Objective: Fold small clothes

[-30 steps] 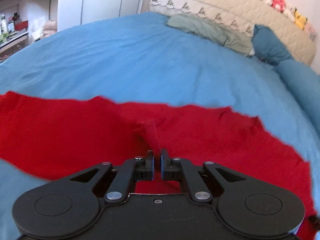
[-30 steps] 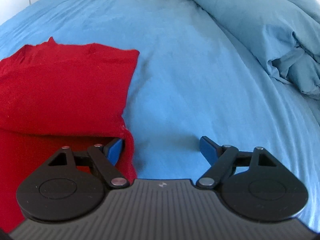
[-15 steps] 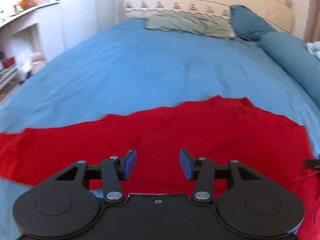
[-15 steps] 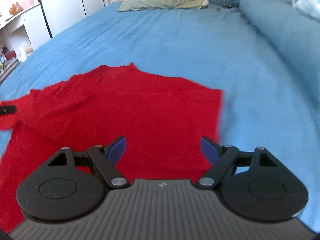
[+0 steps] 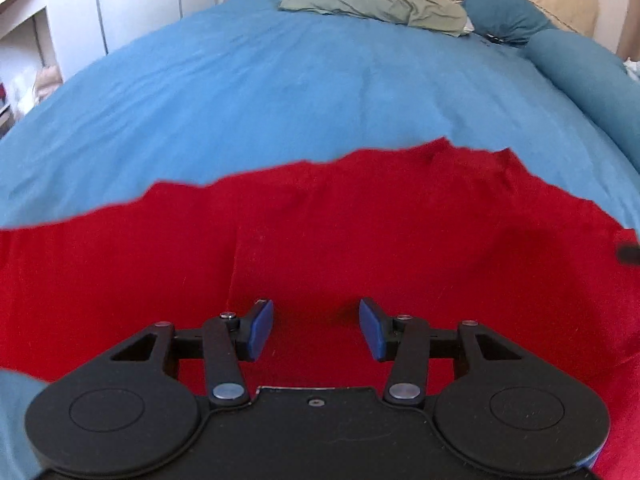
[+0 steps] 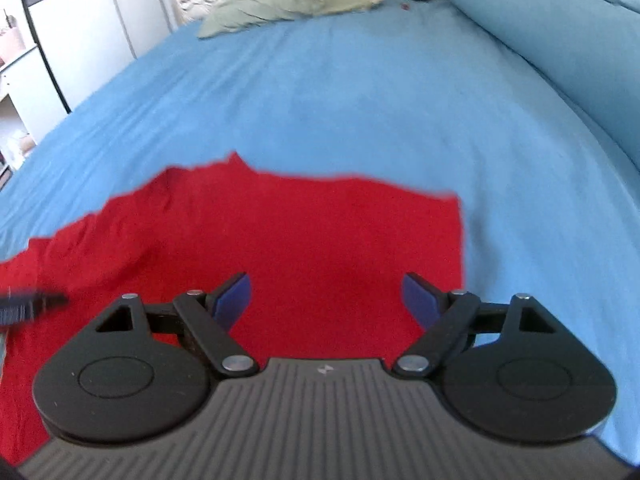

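Blue bedsheet stretches ahead of you to a sage-green pillow and a teal bolster by the quilted headboard, and the red garment lies on the near part of the bed, right under both of your hands. Your left tool hangs over the cloth with its blue pads spread moderately apart and nothing between them; your right tool is spread wider, likewise empty, above the garment's right portion near its straight right edge. Judging by the vertical crease in the left view and the doubled layer at the left of the right view, at least one fold looks made, but the piece is still broad, so more folding seems left. The fabric reads as a soft, matte knit, limp, with an uneven far edge; the sheet under it is smooth and lightly wrinkled.
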{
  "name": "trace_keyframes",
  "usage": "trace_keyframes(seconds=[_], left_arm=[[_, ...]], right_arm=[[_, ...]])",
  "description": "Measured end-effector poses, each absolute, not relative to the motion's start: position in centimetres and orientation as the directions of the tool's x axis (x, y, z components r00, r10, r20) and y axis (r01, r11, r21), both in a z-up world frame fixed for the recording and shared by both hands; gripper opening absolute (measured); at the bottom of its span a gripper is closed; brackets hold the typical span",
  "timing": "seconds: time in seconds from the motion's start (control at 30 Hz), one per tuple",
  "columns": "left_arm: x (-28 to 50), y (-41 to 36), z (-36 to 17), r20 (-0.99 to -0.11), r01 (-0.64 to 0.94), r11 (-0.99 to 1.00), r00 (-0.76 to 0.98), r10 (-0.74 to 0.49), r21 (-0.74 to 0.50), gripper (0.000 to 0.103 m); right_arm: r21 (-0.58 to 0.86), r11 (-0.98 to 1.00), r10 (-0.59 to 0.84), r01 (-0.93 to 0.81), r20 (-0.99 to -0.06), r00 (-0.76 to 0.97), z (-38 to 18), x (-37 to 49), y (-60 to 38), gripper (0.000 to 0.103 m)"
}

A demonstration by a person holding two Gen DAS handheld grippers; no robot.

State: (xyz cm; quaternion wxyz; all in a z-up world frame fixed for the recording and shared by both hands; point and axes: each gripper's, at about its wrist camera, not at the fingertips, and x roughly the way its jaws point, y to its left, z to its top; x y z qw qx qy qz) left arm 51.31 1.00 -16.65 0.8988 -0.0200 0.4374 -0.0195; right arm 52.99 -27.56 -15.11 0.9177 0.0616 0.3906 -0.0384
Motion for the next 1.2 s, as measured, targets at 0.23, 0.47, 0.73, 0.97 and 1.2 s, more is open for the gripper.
trace_keyframes(seconds=[0.23,0.47,0.73,0.97,1.2], left_arm=[[51.4,0.9,-17.1,-0.783,0.015,0.999,0.62,-0.05,-0.052,0.054],[51.2,2.0,-14.2,-0.779,-0.019,0.996,0.625,-0.055,-0.086,0.055],[46.0,8.4,-4.5,-0.719,-0.106,0.987,0.695,-0.013,-0.12,0.1],[42.6,19.4,-2.7,-0.748,-0.259,0.954,0.66,0.062,-0.15,0.101],[41.4,32.2,-7.5,-0.784,-0.443,0.873,0.608,0.127,-0.202,0.091]], right_arm=[[0.089,0.969,-0.086,0.23,-0.751,0.655,-19.1,57.3,-32.5,0.1],[0.076,0.982,-0.064,0.172,-0.726,0.684,-14.6,56.3,-31.3,0.1],[0.067,0.995,-0.007,0.071,-0.671,0.741,-3.9,51.2,-22.2,0.103],[0.179,0.981,0.076,0.073,-0.707,0.703,-3.5,47.7,-12.0,0.103],[0.244,0.956,0.076,0.162,-0.741,0.667,-7.8,45.9,-3.9,0.103]])
